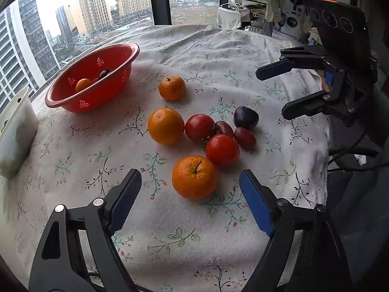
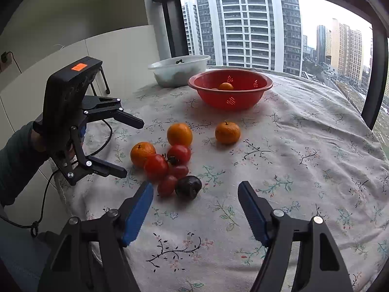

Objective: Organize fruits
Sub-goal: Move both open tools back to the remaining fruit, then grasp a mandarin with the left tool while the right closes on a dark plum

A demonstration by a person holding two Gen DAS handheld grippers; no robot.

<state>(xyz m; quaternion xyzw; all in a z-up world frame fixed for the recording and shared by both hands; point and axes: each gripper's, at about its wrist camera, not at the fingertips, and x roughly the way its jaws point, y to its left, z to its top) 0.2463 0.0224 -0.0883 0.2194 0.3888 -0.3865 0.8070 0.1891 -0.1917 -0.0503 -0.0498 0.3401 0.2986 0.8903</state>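
Left gripper (image 1: 190, 189) wide open, empty, nearest orange (image 1: 194, 177) just beyond its tips. Right gripper (image 2: 195, 192) wide open, empty, near plum (image 2: 188, 186). Red colander (image 1: 92, 77) far left. Best: straddle orange squarely, close gently, avoid nudging adjacent tomato (image 1: 222, 150).

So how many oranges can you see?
4. Three round oranges on the floral cloth: nearest the left tool, beside the tomatoes, alone farther back. One in the red plastic colander; others may hide there.

Soft overcast daylight from the window (image 2: 267, 24) — faint shadows, sharp centre, fisheye-bent edges, dark corners
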